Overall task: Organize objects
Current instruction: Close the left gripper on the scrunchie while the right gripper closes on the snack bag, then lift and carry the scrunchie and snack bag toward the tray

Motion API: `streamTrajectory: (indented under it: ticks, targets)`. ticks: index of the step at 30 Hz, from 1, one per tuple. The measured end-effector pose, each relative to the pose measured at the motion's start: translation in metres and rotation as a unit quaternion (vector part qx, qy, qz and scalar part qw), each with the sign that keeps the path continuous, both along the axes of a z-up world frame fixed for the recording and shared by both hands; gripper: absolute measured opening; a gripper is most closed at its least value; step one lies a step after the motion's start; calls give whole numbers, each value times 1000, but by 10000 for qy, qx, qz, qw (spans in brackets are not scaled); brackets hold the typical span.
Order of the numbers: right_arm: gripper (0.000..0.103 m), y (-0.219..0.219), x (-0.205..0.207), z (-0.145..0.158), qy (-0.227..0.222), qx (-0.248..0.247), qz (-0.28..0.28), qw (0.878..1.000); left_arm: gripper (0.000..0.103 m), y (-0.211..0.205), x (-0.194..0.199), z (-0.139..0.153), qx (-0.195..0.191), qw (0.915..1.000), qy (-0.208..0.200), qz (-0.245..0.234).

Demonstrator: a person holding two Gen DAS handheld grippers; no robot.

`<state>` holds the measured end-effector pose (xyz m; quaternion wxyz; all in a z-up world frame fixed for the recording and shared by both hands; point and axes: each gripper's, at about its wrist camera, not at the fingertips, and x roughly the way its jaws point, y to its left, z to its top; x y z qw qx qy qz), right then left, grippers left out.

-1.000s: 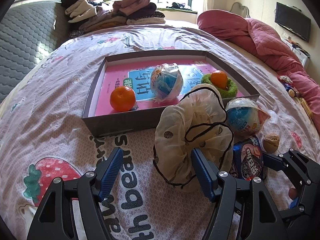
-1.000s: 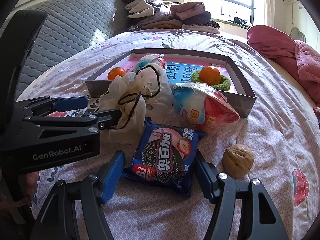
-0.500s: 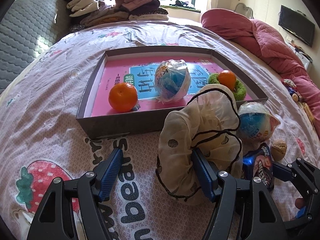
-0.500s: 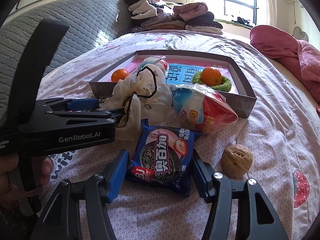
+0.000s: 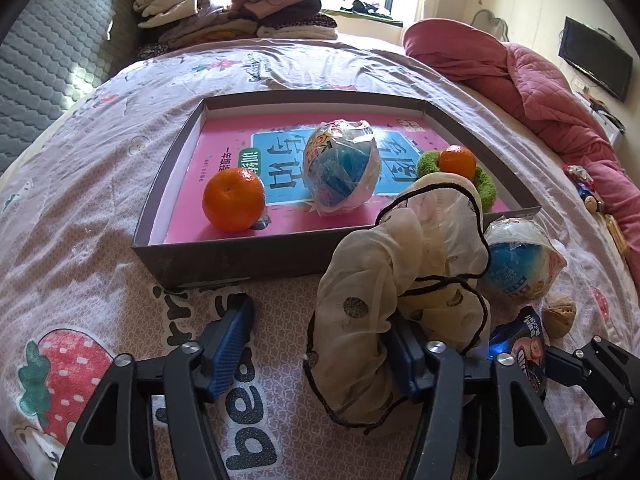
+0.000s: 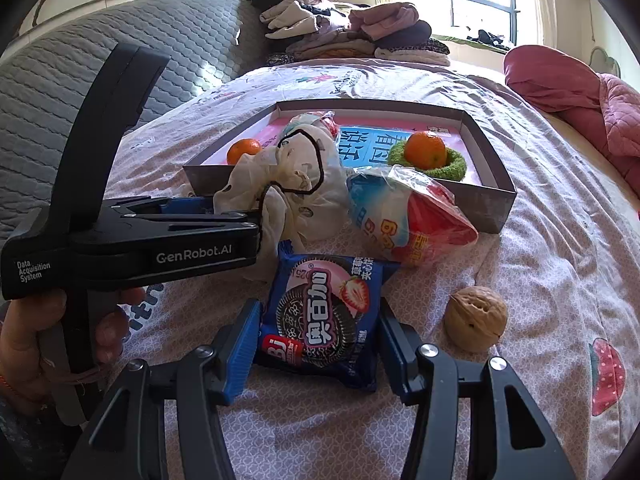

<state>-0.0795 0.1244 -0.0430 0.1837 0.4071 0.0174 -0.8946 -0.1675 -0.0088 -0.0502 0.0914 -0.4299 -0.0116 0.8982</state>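
A cream scrunchie (image 5: pixel 400 272) with black trim lies on the bed in front of the grey tray (image 5: pixel 224 256). My left gripper (image 5: pixel 320 316) is closing on it. The right finger is buried in its folds and the left pad (image 5: pixel 228 336) is still clear of it. In the right wrist view, a blue cookie packet (image 6: pixel 320 316) lies flat between the closing jaws of my right gripper (image 6: pixel 319 312), and both pads touch its side edges. The tray holds an orange (image 5: pixel 234 200), a wrapped blue ball (image 5: pixel 340 168) and a second orange (image 5: pixel 456 162) on a green scrunchie (image 5: pixel 486 184).
A wrapped red and blue toy egg (image 6: pixel 404 220) and a walnut (image 6: pixel 474 318) lie loose on the bedsheet by the packet. A hand (image 6: pixel 28 332) holds the left gripper's handle close at left. Folded clothes (image 5: pixel 240 16) and a pink quilt (image 5: pixel 540 92) lie at the far edges.
The left gripper edged forward and lower by the scrunchie, and its jaws narrowed. The right gripper stayed put while its jaws closed in onto the cookie packet's sides.
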Motion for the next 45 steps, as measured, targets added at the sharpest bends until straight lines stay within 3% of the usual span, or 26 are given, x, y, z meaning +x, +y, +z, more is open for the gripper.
streamTrajectory:
  ticks: [5, 8, 30, 45]
  targets:
    - [55, 3, 0, 1, -4, -73, 4, 10000, 25, 2, 3, 3, 91, 9999, -15, -125]
    - [54, 3, 1, 2, 27, -87, 32, 10000, 15, 0, 5, 7, 178, 9997, -25, -138]
    - [54, 7, 12, 25, 550, -448, 156, 9974, 13, -19, 35, 56, 292, 9972, 688, -49]
    - [54, 15, 9, 61, 1007, -447, 142, 9938, 13, -25, 39, 82, 289, 9949, 967, 27]
